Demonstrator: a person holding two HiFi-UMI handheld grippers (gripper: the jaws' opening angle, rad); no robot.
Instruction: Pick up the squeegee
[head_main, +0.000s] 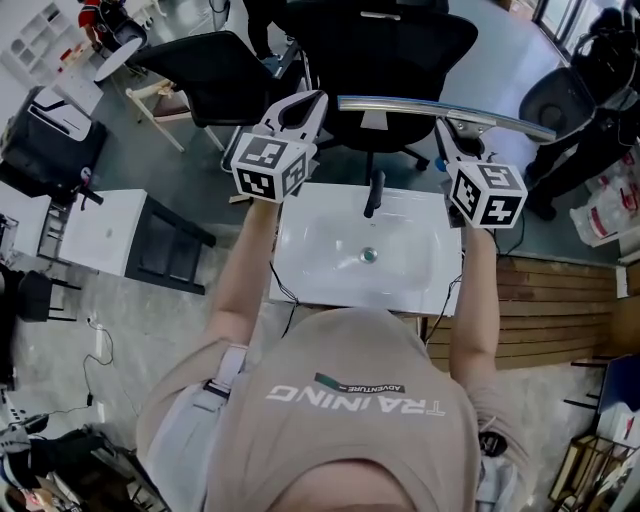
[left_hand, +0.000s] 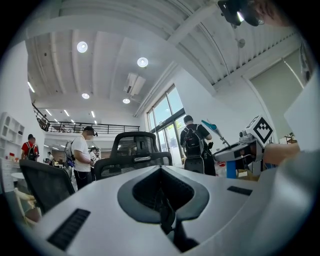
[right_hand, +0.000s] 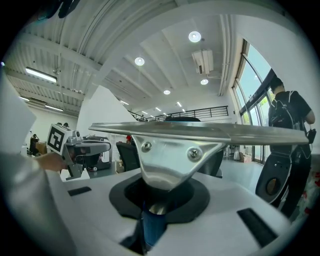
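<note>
Above the sink (head_main: 320, 240), right tool (head_main: 452, 128) is clenched on the squeegee (head_main: 440, 110) handle, so I'd call pickup done. Blade runs level, crosswise, its far end near my left tool (head_main: 300, 108), closed on nothing.

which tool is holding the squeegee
The right tool: its jaws clamp the squeegee by its blue handle. The left tool has its jaws together on nothing.

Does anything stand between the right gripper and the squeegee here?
Nothing visible does. The right gripper is shut on the squeegee by its blue handle, holding it clear of the white sink; the left gripper is apart from it.
</note>
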